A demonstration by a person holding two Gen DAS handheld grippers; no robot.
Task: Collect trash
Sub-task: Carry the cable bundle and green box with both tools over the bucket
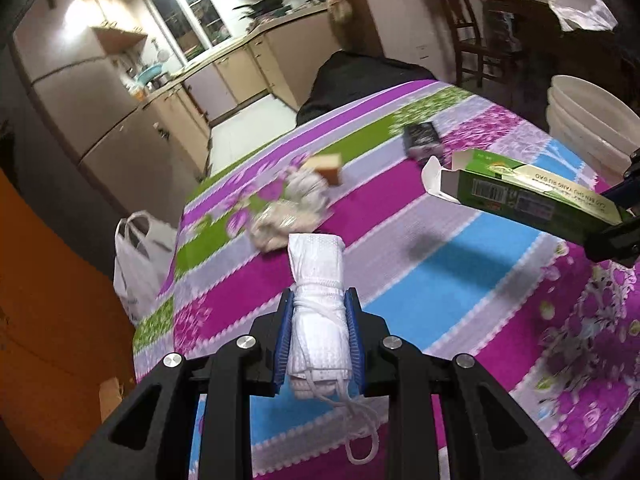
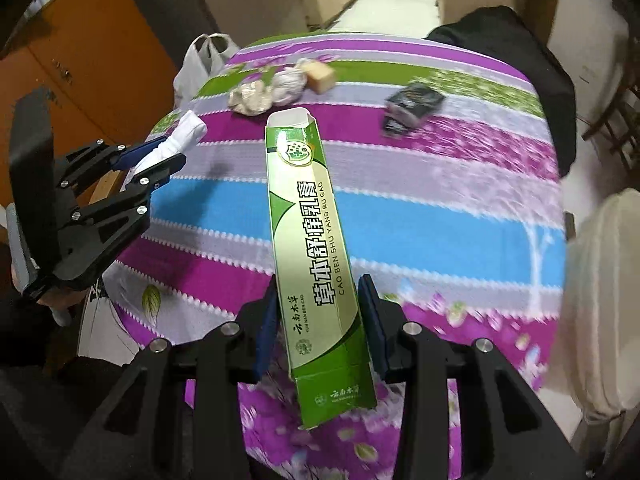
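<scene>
My left gripper [image 1: 319, 304] is shut on a rolled white face mask [image 1: 318, 280], held above the table; it also shows at the left of the right wrist view [image 2: 160, 148]. My right gripper [image 2: 320, 300] is shut on a long green carton [image 2: 308, 216] with its far flap open, held above the table; the carton shows at the right of the left wrist view [image 1: 528, 196]. On the striped tablecloth [image 2: 440, 216] lie crumpled tissues [image 2: 266, 90], a tan block [image 2: 320, 74] and a black packet [image 2: 412, 106] near the far edge.
A white plastic bag [image 2: 200, 64] hangs by the table's far left edge, also in the left wrist view [image 1: 136, 256]. Stacked white buckets [image 1: 588, 120] stand to the right. A black cloth [image 2: 512, 48] covers something behind the table. An orange cabinet [image 2: 72, 48] stands left.
</scene>
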